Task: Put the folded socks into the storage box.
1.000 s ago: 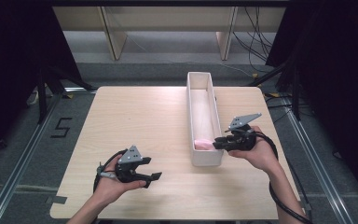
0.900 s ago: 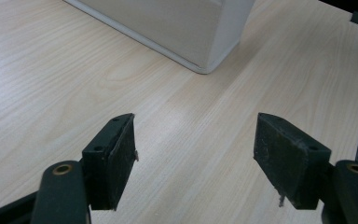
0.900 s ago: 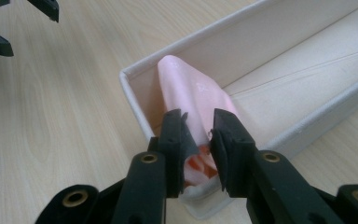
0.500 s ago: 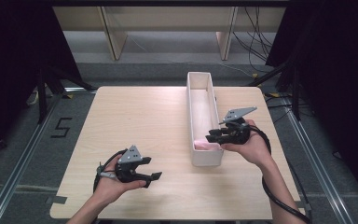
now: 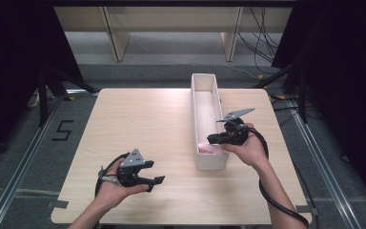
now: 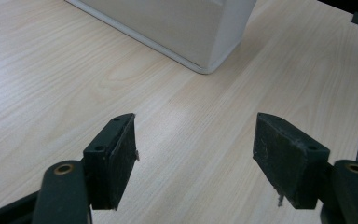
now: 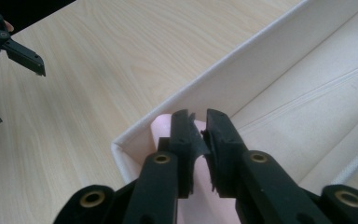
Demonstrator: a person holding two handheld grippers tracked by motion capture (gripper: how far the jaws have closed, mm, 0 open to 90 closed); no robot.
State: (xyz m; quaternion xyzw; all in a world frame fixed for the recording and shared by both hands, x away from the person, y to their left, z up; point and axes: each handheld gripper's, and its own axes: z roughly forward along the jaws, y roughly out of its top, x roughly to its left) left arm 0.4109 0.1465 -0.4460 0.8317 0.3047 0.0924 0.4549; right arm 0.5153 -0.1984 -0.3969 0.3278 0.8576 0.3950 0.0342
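Observation:
A long white bin (image 5: 204,76) stands on the right half of the wooden table (image 5: 138,124). A soft pink thing (image 5: 208,148) lies in its near end. My right gripper (image 5: 210,140) hovers over that end, pointing left. In the right gripper view its jaws (image 7: 200,123) have just been closing and now stand shut, with only a thin slit between them. They sit right above the pink thing (image 7: 161,128); I cannot tell whether a fold of it is caught. My left gripper (image 5: 153,172) rests near the table's front, open and holding nothing (image 6: 193,158).
The bin's near corner (image 6: 168,23) lies ahead of the left gripper, with bare wood between them. My left gripper (image 7: 16,88) also shows at the far left of the right gripper view. Wooden shelf legs and cables stand on the floor beyond the table.
The right gripper has shifted a little left, further over the bin's near end, and its jaws have come together. The left gripper has not moved.

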